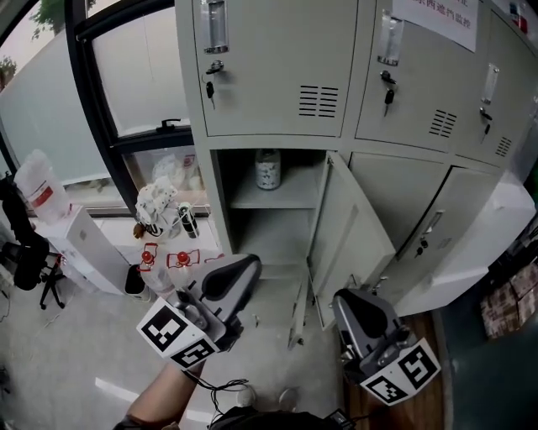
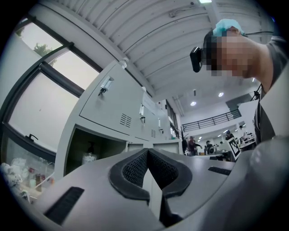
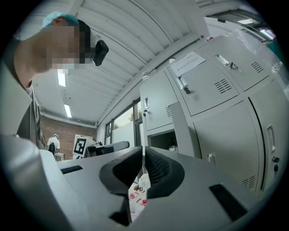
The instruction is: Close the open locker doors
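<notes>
A paper notice point(image 1: 437, 17) is hanging on the upper lockers at one o'clock, its red print too small to read, and bold black-and-white square markers are showing on each gripper's cube. The left gripper point(image 1: 244, 267) and right gripper point(image 1: 346, 299) are pinching their ribbed dark pads point(image 2: 131, 169) together on nothing. Beyond them at twelve o'clock, a smooth grey sheet-metal locker door point(image 1: 345, 231) is standing ajar beside a shelf point(image 1: 290, 197) carrying a jar point(image 1: 268, 170), and a second door point(image 1: 471, 243) is tilting outward at three o'clock.
</notes>
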`<state>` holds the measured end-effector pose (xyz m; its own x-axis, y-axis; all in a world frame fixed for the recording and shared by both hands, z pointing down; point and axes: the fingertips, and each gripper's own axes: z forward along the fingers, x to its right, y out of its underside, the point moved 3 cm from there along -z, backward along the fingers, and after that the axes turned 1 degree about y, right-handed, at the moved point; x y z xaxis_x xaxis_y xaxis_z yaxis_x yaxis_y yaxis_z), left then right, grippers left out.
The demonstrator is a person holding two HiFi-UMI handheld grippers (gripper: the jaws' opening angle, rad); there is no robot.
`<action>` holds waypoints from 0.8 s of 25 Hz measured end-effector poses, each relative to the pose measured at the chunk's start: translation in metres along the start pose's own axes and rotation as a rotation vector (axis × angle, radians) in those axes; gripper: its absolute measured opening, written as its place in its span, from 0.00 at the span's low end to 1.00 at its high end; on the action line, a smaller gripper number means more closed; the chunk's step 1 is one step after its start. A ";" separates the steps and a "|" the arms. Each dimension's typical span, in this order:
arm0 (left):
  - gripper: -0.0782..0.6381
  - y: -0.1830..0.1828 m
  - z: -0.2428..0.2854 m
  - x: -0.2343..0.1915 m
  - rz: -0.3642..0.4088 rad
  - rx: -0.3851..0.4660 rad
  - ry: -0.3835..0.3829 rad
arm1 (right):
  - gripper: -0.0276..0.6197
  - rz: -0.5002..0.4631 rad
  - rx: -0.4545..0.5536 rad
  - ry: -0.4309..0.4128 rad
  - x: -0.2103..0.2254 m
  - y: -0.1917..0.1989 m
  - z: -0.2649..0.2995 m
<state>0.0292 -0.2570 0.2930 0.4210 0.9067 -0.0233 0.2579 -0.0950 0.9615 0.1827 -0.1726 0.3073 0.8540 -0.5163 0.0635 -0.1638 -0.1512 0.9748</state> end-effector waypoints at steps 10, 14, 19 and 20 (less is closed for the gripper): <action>0.12 0.031 0.019 0.037 -0.031 -0.051 0.003 | 0.07 0.033 -0.029 0.061 0.033 0.016 -0.052; 0.12 0.042 0.021 0.052 -0.040 -0.074 0.012 | 0.07 0.034 -0.046 0.077 0.046 0.024 -0.060; 0.12 0.053 0.020 0.065 -0.048 -0.106 0.021 | 0.07 0.040 -0.065 0.082 0.062 0.039 -0.060; 0.12 0.055 0.019 0.066 -0.050 -0.113 0.022 | 0.07 0.044 -0.070 0.078 0.064 0.042 -0.058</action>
<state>0.0880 -0.2099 0.3393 0.3907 0.9180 -0.0677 0.1783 -0.0033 0.9840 0.2593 -0.1634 0.3652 0.8831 -0.4535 0.1201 -0.1691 -0.0690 0.9832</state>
